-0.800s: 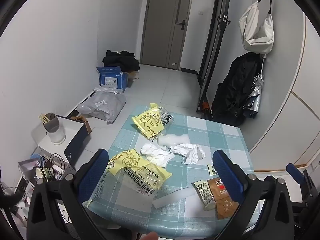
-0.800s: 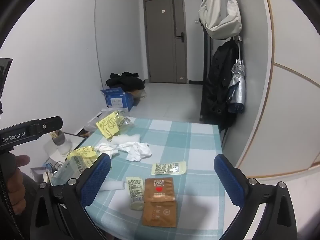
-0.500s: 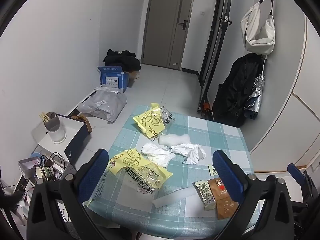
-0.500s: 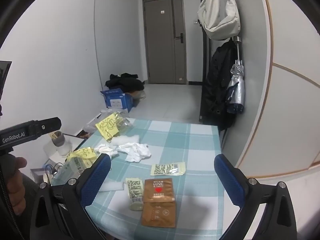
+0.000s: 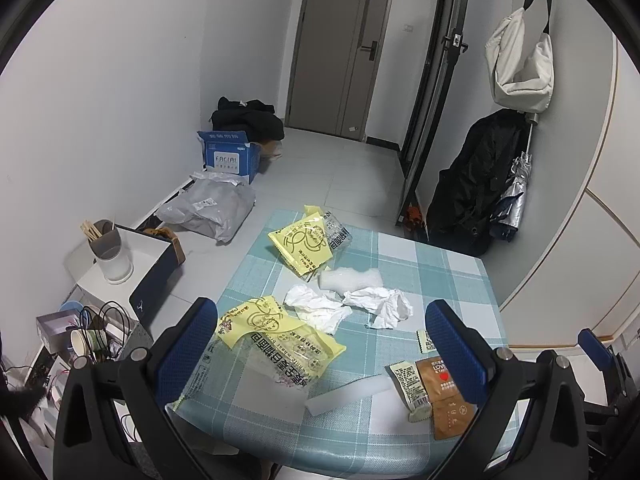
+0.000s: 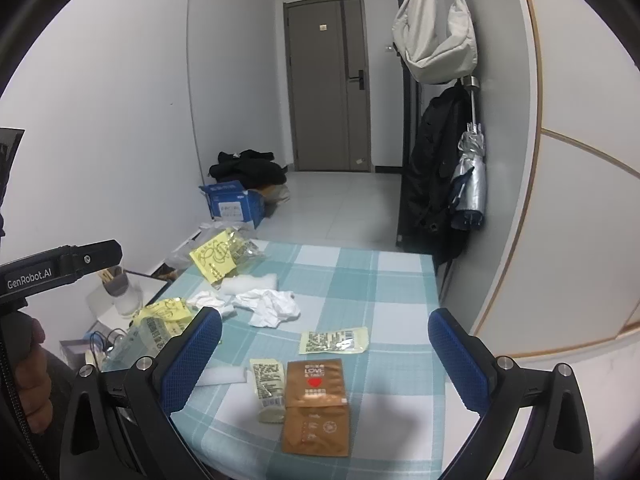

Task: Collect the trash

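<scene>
Right now our left claw (image 5: 320, 344) is wide apart and holds nothing. It hangs over the near edge of the counter (image 5: 440, 272), tipped down a bit. Our right claw (image 6: 324, 344) is wide apart too, and it is empty.

Just under the left claw lies a big yellow and clear bag (image 5: 276, 344). It looks thin and light, and we think it is a bit slippery and crinkly. We would pinch it at a loose edge or a fold, not on the flat middle, because flat plastic slides away. Beside it is a white foam strip (image 5: 348, 394). It looks very light and a little stiff, so we could take it across its narrow sides.

Under the right claw are a brown packet (image 6: 316, 408) and a small pale wrapper (image 6: 269, 384), touching side by side. They lie flat, so we think we must catch a corner that lifts up. A flat pale sachet (image 6: 334, 340) lies just past them.

Farther out, in the middle, are crumpled white tissues (image 5: 352, 306). They look soft and puffy, so any squeeze should hold them. At the far side lies another yellow bag (image 5: 306, 246).
</scene>
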Demonstrator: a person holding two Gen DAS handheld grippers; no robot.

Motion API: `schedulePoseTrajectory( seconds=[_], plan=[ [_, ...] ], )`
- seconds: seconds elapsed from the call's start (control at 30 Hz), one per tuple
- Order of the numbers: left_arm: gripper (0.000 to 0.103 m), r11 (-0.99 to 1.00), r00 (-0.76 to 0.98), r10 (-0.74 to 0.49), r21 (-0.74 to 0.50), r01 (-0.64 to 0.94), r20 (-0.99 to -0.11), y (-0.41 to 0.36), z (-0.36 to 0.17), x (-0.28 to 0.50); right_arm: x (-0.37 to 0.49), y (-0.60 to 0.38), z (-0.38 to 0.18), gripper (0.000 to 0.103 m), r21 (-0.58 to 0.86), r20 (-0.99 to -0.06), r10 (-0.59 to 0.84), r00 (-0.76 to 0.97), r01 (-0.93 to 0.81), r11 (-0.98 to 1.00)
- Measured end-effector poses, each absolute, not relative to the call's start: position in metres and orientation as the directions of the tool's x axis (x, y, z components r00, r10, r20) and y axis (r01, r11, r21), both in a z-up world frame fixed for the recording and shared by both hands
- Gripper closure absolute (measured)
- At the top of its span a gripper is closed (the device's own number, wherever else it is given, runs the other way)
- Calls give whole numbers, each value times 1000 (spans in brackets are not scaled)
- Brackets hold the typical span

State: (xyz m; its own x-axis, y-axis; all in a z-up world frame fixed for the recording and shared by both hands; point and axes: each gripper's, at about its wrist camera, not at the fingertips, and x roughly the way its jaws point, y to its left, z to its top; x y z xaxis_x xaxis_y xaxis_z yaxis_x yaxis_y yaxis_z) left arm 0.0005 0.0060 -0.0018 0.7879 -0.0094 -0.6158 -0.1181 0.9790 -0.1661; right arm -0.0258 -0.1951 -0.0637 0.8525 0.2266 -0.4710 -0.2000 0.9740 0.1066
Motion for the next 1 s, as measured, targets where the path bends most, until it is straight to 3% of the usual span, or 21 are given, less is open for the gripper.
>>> schedulePoseTrajectory(
  seconds=[1.0],
  plan=[
    [1,981,784,2,-151,-122,-621,1,-5,-1,-27,-197,-63,0,114,-464,218,858,-186,976]
  ],
)
